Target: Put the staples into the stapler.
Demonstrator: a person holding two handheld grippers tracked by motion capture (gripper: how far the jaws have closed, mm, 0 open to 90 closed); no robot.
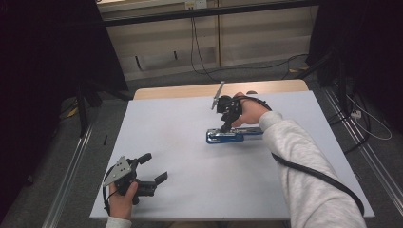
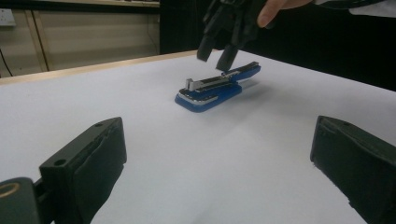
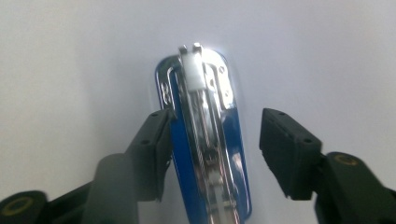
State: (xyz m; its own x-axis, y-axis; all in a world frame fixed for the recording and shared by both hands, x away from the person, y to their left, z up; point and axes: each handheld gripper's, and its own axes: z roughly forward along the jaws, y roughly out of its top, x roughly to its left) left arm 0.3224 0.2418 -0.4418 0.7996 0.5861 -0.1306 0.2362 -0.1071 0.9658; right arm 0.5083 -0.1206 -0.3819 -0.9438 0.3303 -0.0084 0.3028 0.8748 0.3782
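Straddling the blue stapler (image 3: 205,140) mid-table, the right gripper (image 3: 212,154) has its jaws wide, its left one at the stapler's side; contact is unclear. No writing is legible. The left gripper (image 1: 147,167), jaws wide, rests near the table's (image 1: 190,190) edge, holding nothing.

Stapler (image 3: 205,140): glossy blue plastic body, bright chrome metal rail and base plate, small white plastic pusher at one end.
Table (image 1: 190,156): smooth matt white top; far edge strip pale wood.
Left gripper (image 1: 149,168) and right gripper (image 3: 215,154): matt black plastic jaws, faintly textured pads.
Sleeve (image 1: 309,175): light grey cloth, soft knit.
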